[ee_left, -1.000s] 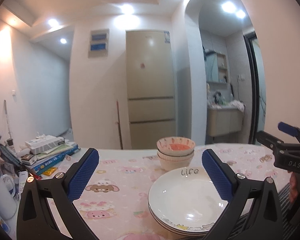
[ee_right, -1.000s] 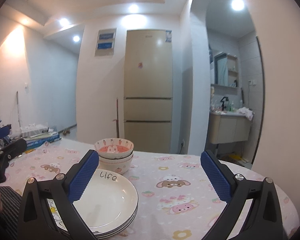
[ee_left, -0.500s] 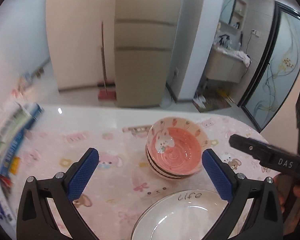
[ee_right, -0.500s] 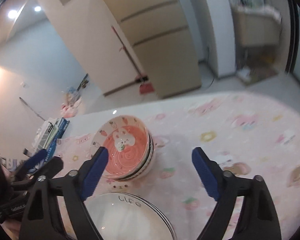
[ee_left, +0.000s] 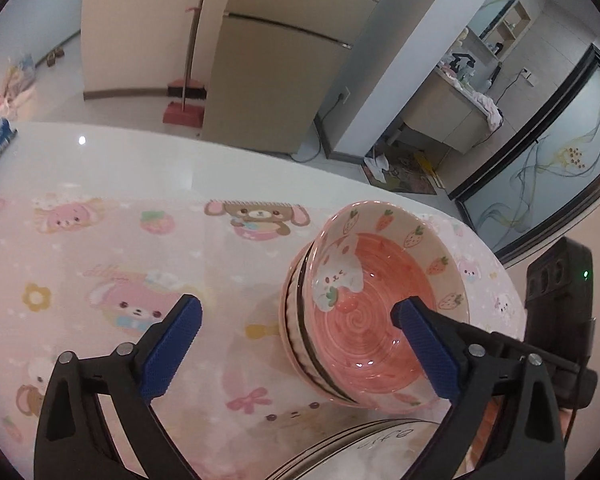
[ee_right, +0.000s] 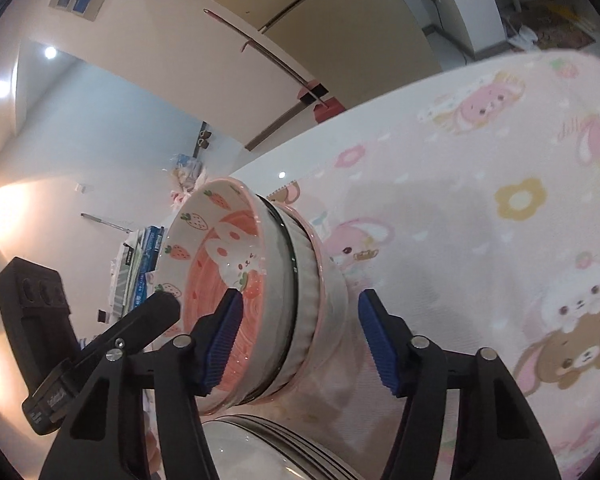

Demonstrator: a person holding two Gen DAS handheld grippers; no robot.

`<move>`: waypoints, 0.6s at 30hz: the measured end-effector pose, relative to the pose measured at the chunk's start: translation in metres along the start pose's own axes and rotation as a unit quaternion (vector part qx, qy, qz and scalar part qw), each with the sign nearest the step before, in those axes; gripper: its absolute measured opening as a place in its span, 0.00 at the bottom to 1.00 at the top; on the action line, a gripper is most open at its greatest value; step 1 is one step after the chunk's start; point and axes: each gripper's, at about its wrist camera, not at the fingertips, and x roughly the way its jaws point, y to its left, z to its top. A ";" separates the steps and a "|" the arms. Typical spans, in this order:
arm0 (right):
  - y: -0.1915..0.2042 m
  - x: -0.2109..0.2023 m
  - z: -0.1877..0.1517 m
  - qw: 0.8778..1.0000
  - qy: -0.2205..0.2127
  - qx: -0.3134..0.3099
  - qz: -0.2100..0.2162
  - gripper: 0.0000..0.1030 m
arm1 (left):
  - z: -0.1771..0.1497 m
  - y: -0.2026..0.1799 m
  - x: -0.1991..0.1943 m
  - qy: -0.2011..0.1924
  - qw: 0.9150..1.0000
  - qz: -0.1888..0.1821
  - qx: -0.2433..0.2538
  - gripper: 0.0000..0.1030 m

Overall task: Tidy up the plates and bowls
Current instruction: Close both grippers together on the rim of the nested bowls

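- On the counter (ee_left: 148,160), under a pink cartoon-animal cloth (ee_left: 100,264): a stack of bowls (ee_left: 364,312) just behind a stack of white plates (ee_left: 380,448).
- Behind the counter: a beige fridge (ee_left: 276,64), with a red broom and dustpan (ee_left: 184,108) leaning beside it.
- At the near edge of both views: only the rims of the plates, the top one lettered in black.
- Nested three or so deep, upright: the bowls, the top one pink inside with a rabbit, strawberries and carrots.
- Left hand-held gripper (ee_left: 296,344): jaws wide apart and closing slightly, right pad over the top bowl's inside, left pad over the cloth, the near-left wall of the stack between them; no contact to be seen.
- Right hand-held gripper (ee_right: 300,340): jaws closing, half apart, astride the stack's right wall, left pad inside the top bowl, right pad outside the lowest one; not pressing yet.
- At far left, barely in view: a pile of books (ee_right: 140,264).
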 end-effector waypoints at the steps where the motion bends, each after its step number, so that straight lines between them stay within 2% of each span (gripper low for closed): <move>1: -0.003 0.002 -0.001 1.000 0.004 0.007 0.007 0.53 | 0.001 0.001 0.003 0.006 1.000 -0.004 -0.008 0.92; 3: -0.009 0.005 -0.001 1.000 0.007 0.016 0.021 0.53 | 0.003 0.004 0.007 0.015 1.000 -0.013 -0.019 0.90; 9: -0.008 0.012 -0.001 1.000 0.004 0.012 0.022 0.51 | -0.004 0.010 0.021 0.038 0.999 -0.026 -0.024 0.88; 14: -0.019 0.016 -0.002 0.997 0.025 0.056 0.036 0.49 | -0.009 0.016 0.036 0.058 0.997 -0.042 -0.042 0.89; 18: -0.014 0.018 -0.005 0.998 0.018 0.051 0.028 0.47 | -0.007 0.021 0.035 0.062 0.994 -0.068 -0.061 0.82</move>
